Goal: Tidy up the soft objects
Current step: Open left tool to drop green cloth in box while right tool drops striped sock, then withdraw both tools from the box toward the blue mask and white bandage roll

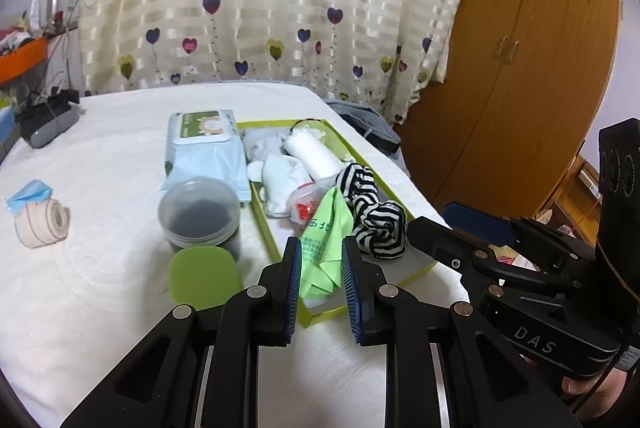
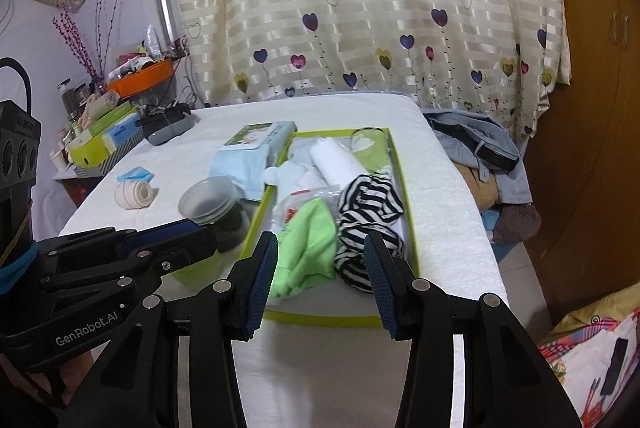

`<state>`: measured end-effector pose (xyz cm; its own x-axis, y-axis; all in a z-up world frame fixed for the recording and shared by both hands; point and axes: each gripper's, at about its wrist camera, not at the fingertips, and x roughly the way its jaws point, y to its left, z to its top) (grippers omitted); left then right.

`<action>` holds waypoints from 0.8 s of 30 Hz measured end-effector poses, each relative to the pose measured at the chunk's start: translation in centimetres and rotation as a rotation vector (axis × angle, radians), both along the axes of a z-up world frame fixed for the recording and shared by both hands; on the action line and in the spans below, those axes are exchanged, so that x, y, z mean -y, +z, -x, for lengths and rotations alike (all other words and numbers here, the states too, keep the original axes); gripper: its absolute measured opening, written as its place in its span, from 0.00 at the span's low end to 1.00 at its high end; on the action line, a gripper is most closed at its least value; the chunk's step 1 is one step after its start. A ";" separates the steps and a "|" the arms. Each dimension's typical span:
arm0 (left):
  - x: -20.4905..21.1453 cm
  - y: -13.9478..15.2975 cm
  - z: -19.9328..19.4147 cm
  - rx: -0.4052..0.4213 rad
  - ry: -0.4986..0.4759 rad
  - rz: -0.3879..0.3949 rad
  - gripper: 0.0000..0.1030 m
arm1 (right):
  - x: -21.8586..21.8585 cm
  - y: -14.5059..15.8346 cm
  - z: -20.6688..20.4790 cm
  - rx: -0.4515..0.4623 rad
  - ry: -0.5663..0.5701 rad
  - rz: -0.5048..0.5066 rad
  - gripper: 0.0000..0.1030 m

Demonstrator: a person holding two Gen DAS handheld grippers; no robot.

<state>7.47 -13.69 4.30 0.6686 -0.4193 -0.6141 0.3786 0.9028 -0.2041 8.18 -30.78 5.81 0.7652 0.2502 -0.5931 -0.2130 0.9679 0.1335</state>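
Note:
A green-rimmed box (image 1: 316,316) (image 2: 320,318) on the white table holds soft items: a lime green cloth (image 1: 324,240) (image 2: 308,248), a black-and-white striped fabric (image 1: 376,212) (image 2: 364,212), white socks (image 1: 280,184) (image 2: 296,176), a white rolled cloth (image 1: 316,148) (image 2: 336,156) and a small plastic packet (image 1: 306,200). My left gripper (image 1: 322,248) is open and empty over the box's near edge, at the green cloth. My right gripper (image 2: 320,248) is open and empty, just before the box's near end. A beige bandage roll (image 1: 42,222) (image 2: 134,194) lies left.
A wet-wipes pack (image 1: 204,148) (image 2: 252,156), a clear lidded jar (image 1: 200,216) (image 2: 210,202) and a lime green pad (image 1: 202,278) sit left of the box. A blue mask (image 1: 30,194) lies by the bandage. A grey case (image 1: 48,124) is far left. Clothes (image 2: 476,144) hang off the right.

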 end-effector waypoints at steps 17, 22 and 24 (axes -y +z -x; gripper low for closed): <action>-4.6 0.1 0.6 0.003 0.075 0.022 0.19 | -4.3 0.9 0.9 0.021 0.073 0.036 0.45; -6.0 -0.2 0.5 -0.006 0.110 0.017 0.19 | -5.5 0.9 0.7 0.019 0.099 0.034 0.45; -6.6 -0.3 0.4 -0.007 0.124 0.018 0.19 | -5.9 0.8 0.5 0.017 0.108 0.032 0.45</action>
